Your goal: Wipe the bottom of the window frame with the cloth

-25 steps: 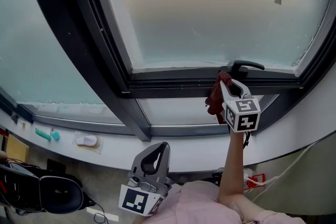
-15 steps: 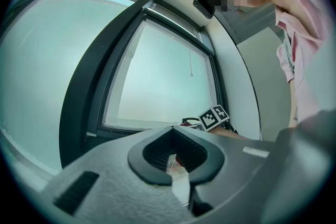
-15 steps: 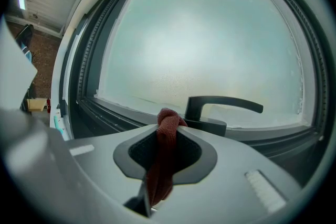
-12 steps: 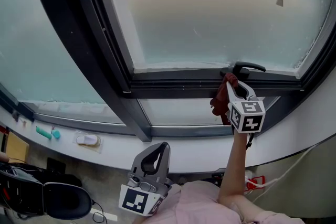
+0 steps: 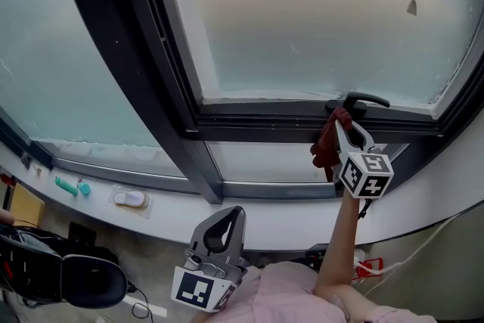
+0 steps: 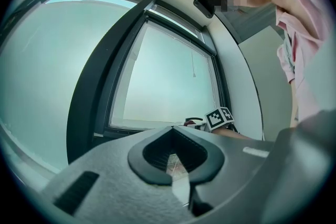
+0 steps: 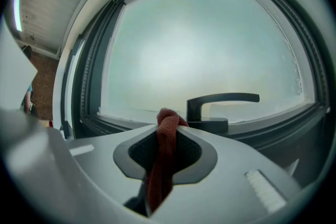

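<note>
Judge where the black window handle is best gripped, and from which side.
Probably the straight lever of the window handle, near its free right end: it lies horizontal above its base on the bottom frame, a gap under it. Come from the room side, jaws above and below. The right hand-held gripper is shut on the cloth; the left hand-held gripper is shut and empty.

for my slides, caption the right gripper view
Right tool clamps a red cloth in front of the black window handle
</note>
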Available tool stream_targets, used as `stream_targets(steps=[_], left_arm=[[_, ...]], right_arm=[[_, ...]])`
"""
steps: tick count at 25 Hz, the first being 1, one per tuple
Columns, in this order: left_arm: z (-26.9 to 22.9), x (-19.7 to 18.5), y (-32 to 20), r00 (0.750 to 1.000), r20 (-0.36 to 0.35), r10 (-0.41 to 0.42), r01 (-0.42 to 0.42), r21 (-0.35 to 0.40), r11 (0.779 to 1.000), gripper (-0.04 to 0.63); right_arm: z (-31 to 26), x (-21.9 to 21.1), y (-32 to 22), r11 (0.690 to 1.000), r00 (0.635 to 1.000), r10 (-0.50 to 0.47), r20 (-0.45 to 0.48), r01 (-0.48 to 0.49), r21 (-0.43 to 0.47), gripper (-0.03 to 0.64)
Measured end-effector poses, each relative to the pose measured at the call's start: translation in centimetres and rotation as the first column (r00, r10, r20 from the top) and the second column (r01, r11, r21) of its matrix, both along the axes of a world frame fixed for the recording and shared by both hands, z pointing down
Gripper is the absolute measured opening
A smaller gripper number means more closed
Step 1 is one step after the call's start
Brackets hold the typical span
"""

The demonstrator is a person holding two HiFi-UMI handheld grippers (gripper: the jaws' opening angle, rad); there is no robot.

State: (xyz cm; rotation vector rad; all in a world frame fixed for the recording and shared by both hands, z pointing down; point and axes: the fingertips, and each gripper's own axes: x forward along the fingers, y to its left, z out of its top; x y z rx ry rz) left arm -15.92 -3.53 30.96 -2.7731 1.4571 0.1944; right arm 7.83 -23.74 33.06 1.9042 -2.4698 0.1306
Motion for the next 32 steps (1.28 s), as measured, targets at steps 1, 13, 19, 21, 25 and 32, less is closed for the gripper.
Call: stream_targets(steps=[1, 13, 19, 21, 25, 32], left_arm=[[0.0, -0.1, 0.0, 1.0, 0.001, -0.001, 0.001, -0.003, 1.0, 0.0], [0.1, -2.2, 0.2, 1.0, 0.002, -0.009, 0.009, -0.011, 1.0, 0.0], [0.1, -5.6, 0.2, 0.998, -0.008, -0.063, 0.063, -0.018, 0.998, 0.0], [0.1, -6.7, 0.1, 0.997, -0.009, -0.081, 0.081, -0.017, 0.997, 0.0], [-0.1, -9.1, -0.1, 0.994, -0.008, -0.113, 0.113, -0.019, 0.993, 0.0], [-0.2, -12.2, -0.6, 0.989, -0.004, -0.147, 0.147, -0.021, 0.989, 0.0]], right_arm=[[-0.4, -0.4, 0.3, 1.0, 0.999, -0.016, 0.029, 0.015, 0.012, 0.063], [-3.2, -20.2, 3.8, 0.896, 0.9, -0.435, -0.03, 0.436, 0.089, 0.063], [-1.7, -27.6, 4.2, 0.844, 0.843, -0.53, -0.09, 0.535, 0.038, 0.063], [-1.4, -29.0, 3.9, 0.838, 0.836, -0.542, -0.093, 0.546, 0.026, 0.061], [-1.0, -31.2, 3.0, 0.834, 0.83, -0.548, -0.1, 0.551, 0.004, 0.061], [0.0, -34.1, 1.5, 0.837, 0.828, -0.546, -0.125, 0.547, -0.035, 0.062]])
